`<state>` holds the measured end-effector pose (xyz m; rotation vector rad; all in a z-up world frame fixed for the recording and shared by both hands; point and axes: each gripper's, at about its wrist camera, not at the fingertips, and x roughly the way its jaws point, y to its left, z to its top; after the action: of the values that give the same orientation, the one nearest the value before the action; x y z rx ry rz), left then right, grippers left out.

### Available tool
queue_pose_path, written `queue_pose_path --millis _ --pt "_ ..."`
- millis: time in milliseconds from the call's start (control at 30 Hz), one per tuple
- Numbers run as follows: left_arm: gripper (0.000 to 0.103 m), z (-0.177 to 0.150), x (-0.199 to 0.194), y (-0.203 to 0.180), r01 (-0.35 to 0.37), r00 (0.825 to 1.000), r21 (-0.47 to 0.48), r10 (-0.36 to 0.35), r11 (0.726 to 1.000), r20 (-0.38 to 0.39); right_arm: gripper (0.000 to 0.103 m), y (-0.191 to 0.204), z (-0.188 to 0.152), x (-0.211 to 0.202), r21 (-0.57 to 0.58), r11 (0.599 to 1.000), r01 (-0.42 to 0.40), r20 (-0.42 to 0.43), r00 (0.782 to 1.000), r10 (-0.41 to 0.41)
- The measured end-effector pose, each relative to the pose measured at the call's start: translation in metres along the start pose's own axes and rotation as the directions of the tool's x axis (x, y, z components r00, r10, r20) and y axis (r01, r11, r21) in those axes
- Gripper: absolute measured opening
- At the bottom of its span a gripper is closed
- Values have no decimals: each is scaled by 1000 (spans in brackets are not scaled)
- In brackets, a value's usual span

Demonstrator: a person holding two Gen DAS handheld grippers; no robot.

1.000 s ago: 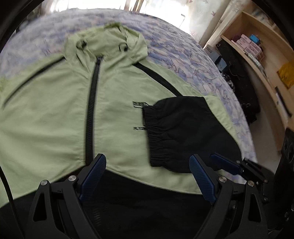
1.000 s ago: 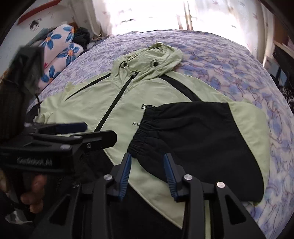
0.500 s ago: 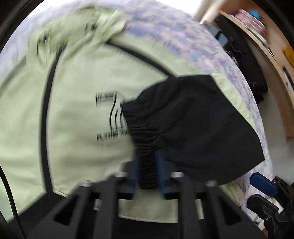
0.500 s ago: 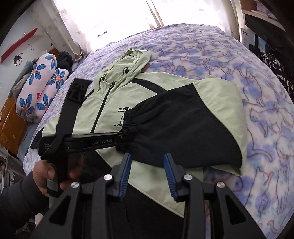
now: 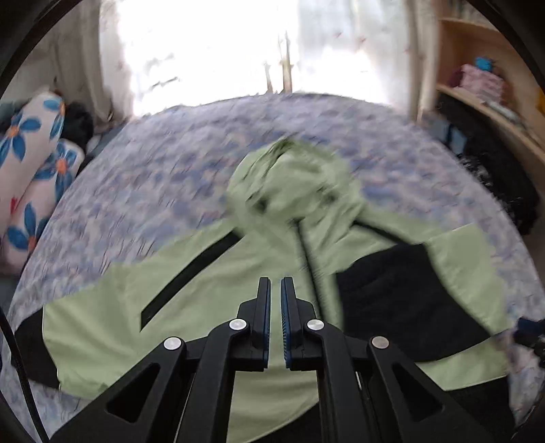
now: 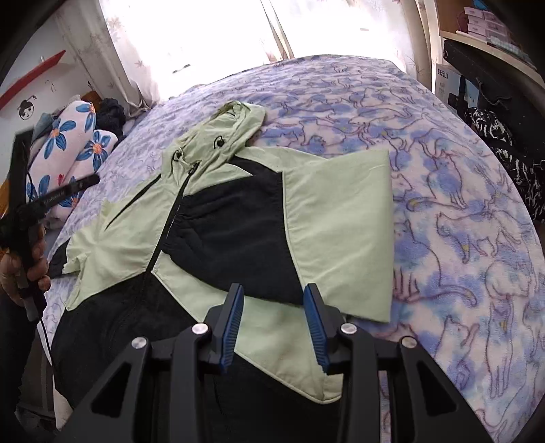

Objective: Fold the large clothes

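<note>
A light green hooded jacket (image 6: pixel 333 204) with black panels and a black zip lies flat on the bed, hood toward the window. Its right sleeve, with a black cuff end (image 6: pixel 231 238), is folded across the chest. The jacket also shows in the left wrist view (image 5: pixel 204 306), blurred, with the other sleeve spread out to the left. My left gripper (image 5: pixel 276 286) is shut and empty, held above the jacket's chest. My right gripper (image 6: pixel 272 293) is open and empty, above the folded sleeve near the hem. The left gripper shows at the left edge of the right wrist view (image 6: pixel 51 197), held in a hand.
The bed has a blue and white cat-print blanket (image 6: pixel 460 204). Floral pillows (image 6: pixel 68 143) lie at its left side. Wooden shelves with boxes (image 6: pixel 483 24) and dark items (image 6: pixel 504 143) stand to the right. A bright curtained window (image 6: pixel 204 34) is behind the bed.
My left gripper closed, then swung up and left, off the folded sleeve's cuff. My right gripper stayed open and shifted right along the hem.
</note>
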<state>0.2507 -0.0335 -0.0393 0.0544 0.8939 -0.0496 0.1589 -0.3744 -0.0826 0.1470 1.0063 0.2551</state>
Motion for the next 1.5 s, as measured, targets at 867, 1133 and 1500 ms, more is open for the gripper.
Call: queue_pose_path --millis 867,1133,1500 --pt "22 -28 117 -100 180 972 144 -154 973 -175 37 -8 -3 15 35 999 12 -25 1000 -11" --pt "19 1 56 -50 132 991 85 -131 988 -15 37 -31 1 11 109 994 26 0 1000 -26" --pt "26 -16 84 41 -16 990 55 24 998 -141 46 -34 19 40 118 991 63 -47 997 -58"
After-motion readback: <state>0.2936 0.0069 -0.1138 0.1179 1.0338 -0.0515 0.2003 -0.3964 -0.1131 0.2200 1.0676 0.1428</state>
